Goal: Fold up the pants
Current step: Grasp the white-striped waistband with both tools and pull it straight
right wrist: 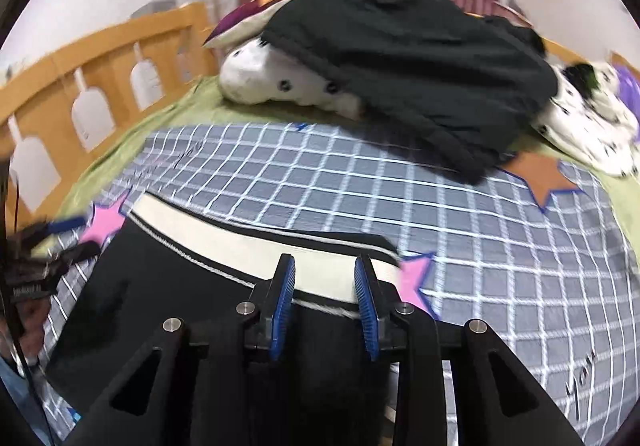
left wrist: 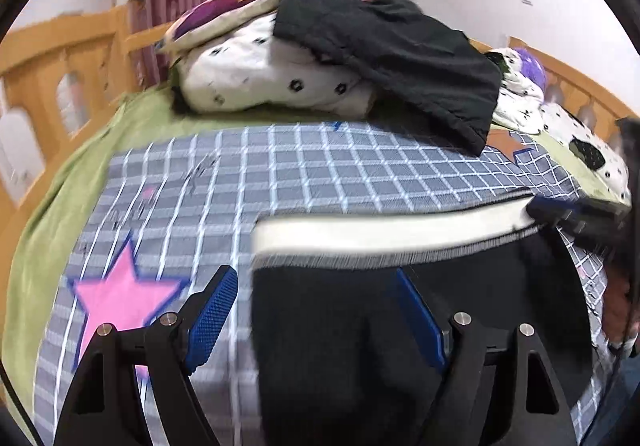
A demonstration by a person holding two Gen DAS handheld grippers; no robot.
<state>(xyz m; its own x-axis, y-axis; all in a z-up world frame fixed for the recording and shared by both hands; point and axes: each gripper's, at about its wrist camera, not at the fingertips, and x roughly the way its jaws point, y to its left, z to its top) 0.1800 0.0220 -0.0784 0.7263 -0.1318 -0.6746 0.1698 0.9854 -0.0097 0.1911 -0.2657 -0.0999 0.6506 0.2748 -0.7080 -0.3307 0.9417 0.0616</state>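
Note:
Black pants [left wrist: 340,326] with a white waistband [left wrist: 380,230] lie on the checked bed cover, waistband away from me. My left gripper [left wrist: 316,282] is open wide over the pants' left edge; one blue pad is over the cover, the other over black cloth. In the right wrist view the pants [right wrist: 160,286] and waistband [right wrist: 320,270] lie under my right gripper [right wrist: 325,266], whose jaws stand partly open at the waistband's right part, nothing pinched between them. The right gripper shows at the waistband's far end in the left view [left wrist: 576,218]; the left one shows blurred at the left edge [right wrist: 48,246].
The grey checked cover [left wrist: 320,166] with pink stars [left wrist: 120,294] lies on a green sheet [left wrist: 48,214]. At the back, a dark garment [left wrist: 400,50] is draped over white spotted bedding [left wrist: 260,82] and a pillow. A wooden bed rail [right wrist: 100,58] runs along the left.

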